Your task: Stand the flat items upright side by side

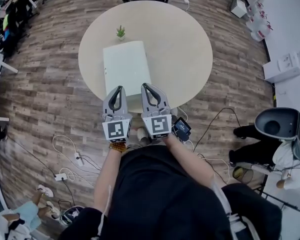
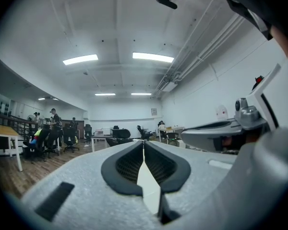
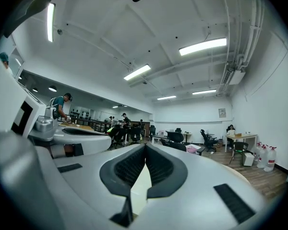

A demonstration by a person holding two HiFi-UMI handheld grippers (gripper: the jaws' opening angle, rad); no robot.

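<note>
Your left gripper (image 1: 121, 88) and right gripper (image 1: 145, 86) sit side by side at centre frame, jaws pressed together, tips at the near edge of the white slab (image 1: 125, 64). It lies flat on the table (image 1: 185, 44), just below the plant (image 1: 120, 32)

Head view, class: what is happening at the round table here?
A person holds the left gripper and the right gripper side by side at the near edge of a white flat item lying on the round table. Both sets of jaws are shut on nothing. A small potted plant stands beyond it. The item is not yet upright.
</note>
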